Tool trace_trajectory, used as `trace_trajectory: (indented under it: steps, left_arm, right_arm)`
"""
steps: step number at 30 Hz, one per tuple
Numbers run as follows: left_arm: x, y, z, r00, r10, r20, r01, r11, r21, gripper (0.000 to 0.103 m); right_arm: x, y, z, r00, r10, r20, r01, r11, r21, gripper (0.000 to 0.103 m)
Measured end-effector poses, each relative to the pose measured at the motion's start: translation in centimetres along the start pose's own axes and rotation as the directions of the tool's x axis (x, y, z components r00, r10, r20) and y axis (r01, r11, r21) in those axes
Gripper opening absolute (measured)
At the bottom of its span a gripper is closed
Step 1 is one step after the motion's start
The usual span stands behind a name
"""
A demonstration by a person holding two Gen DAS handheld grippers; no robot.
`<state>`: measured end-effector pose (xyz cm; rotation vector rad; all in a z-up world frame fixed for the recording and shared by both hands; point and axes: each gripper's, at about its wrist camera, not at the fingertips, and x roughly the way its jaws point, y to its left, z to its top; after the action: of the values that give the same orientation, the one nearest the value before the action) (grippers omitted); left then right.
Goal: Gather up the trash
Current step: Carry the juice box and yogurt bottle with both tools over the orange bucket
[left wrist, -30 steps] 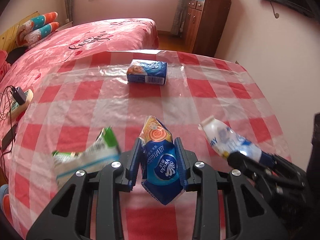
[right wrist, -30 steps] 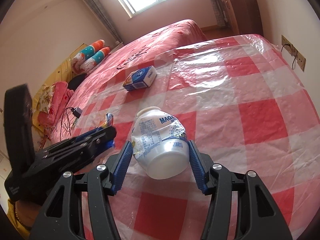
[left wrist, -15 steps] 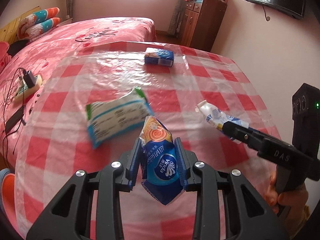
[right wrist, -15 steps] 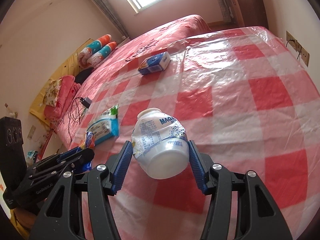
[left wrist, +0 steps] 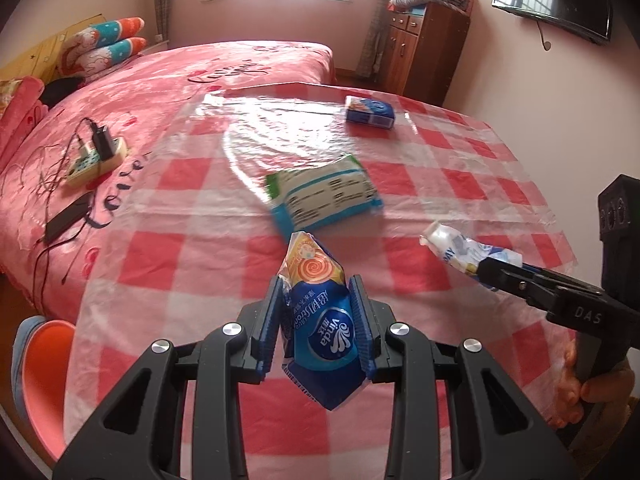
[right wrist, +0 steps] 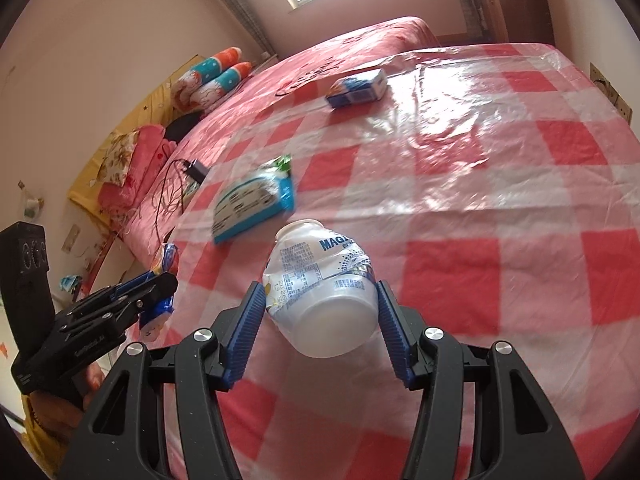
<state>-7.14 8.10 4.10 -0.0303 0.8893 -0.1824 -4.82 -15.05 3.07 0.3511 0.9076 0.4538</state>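
Left gripper (left wrist: 316,322) clenched on a blue tissue pack (left wrist: 320,320), held above the checked table (left wrist: 200,248); soft, light, crinkly film, grip mid-body. 2 items left on the table: a white-blue wipes pack (left wrist: 324,196) mid-table, soft and flat, best pinched across its short side; a blue carton (left wrist: 370,114) at the far edge, stiff, take by its sides. Right gripper (right wrist: 320,316) clamps a white plastic bottle (right wrist: 320,292) near its base, off the table; light, slick, dents easily.

Your right gripper (right wrist: 320,312) squeezes a white bottle (right wrist: 320,292) above the checked cloth (right wrist: 500,208), with a wipes pack (right wrist: 252,204) lying nearby.
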Motion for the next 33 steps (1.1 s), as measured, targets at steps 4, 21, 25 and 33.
trace_trajectory:
  steps: [4, 21, 25, 33]
  left_arm:
    - [-0.8, 1.3, -1.0, 1.0, 0.021, 0.011, -0.021, 1.0, -0.004, 0.035]
    - [-4.4, 6.8, -3.8, 0.989, 0.124, 0.084, -0.122, 0.992, -0.025, 0.036]
    - [-5.1, 8.7, -4.6, 0.985, 0.149, 0.086, -0.145, 0.988, -0.051, 0.036]
    - [-6.6, 13.5, -6.3, 0.975, 0.21, 0.078, -0.199, 0.971, -0.134, 0.036]
  right_arm:
    - [0.1, 1.5, -0.8, 1.0, 0.005, -0.018, -0.005, 1.0, -0.016, 0.057]
    - [1.5, 9.0, -3.0, 0.994, 0.038, -0.103, -0.05, 0.991, -0.121, 0.057]
    - [2.4, 11.2, -3.1, 0.991, 0.048, -0.126, -0.068, 0.985, -0.162, 0.057]
    - [4.5, 17.1, -3.2, 0.98, 0.083, -0.182, -0.13, 0.955, -0.267, 0.057]
